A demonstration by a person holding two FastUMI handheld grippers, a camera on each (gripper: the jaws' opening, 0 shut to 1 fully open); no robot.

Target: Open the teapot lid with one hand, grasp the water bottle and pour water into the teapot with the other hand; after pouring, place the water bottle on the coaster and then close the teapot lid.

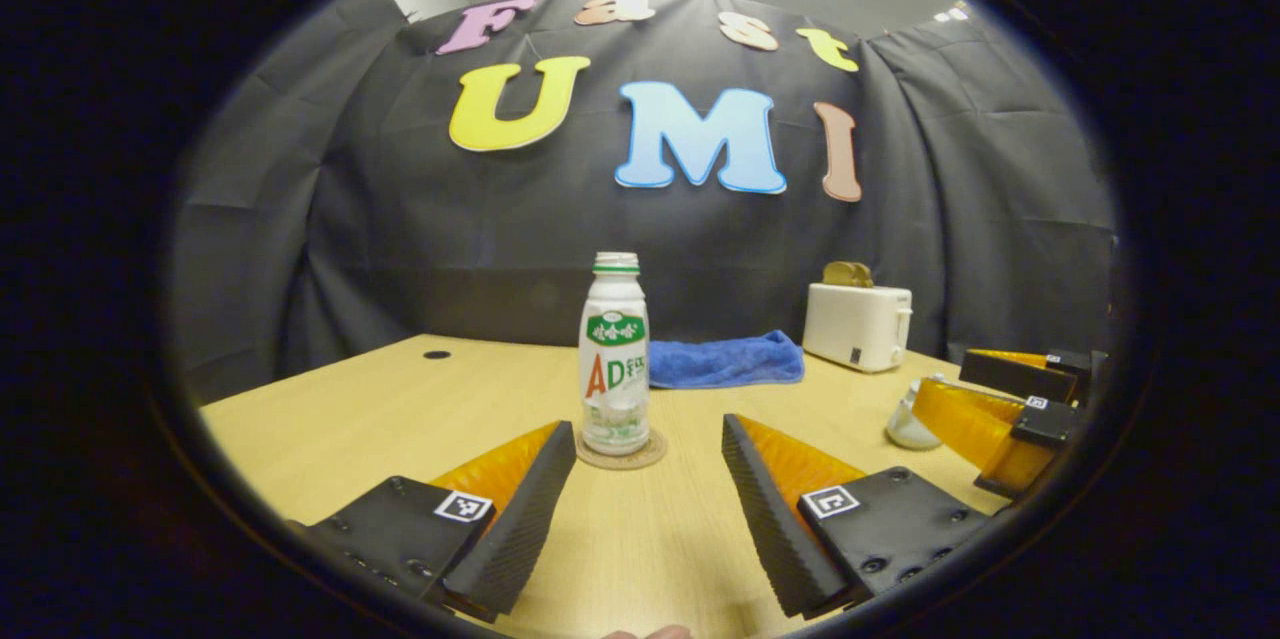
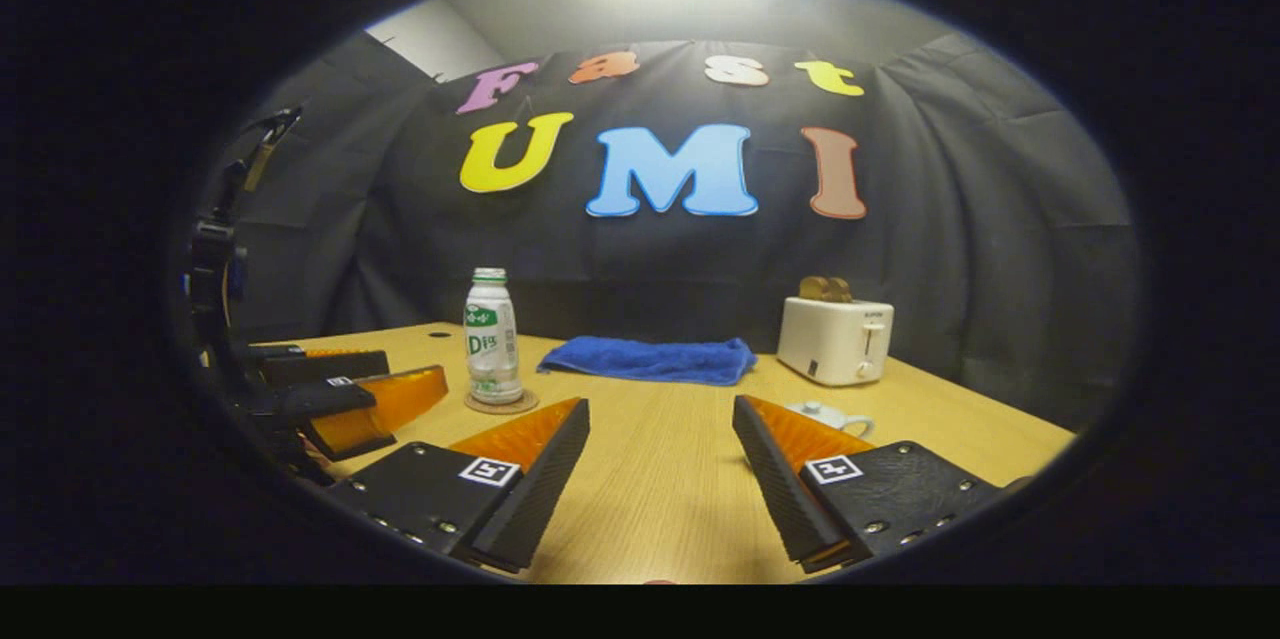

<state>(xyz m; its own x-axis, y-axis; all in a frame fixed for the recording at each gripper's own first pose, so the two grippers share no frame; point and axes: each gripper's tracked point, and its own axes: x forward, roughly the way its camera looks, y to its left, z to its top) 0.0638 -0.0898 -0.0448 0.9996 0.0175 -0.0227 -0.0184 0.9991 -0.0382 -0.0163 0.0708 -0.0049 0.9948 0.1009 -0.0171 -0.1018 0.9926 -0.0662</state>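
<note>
A white water bottle [image 1: 614, 359] with a green label stands upright on a round coaster [image 1: 621, 454], just beyond my left gripper [image 1: 648, 509], which is open and holds nothing. In the right gripper view the bottle [image 2: 493, 336] and coaster [image 2: 500, 404] sit to the left. A small white teapot [image 2: 830, 416] with its lid on rests behind the right finger of my open right gripper [image 2: 660, 479]. From the left gripper view, the teapot [image 1: 905, 424] is partly hidden by the right gripper [image 1: 1000, 409]. The left gripper [image 2: 350, 394] appears at the left, apart from the bottle.
A folded blue towel [image 2: 650, 359] lies at the back of the wooden table [image 2: 660, 519]. A white toaster [image 2: 835, 339] with bread in it stands at the back right. A small dark hole [image 1: 436, 355] marks the table's far left.
</note>
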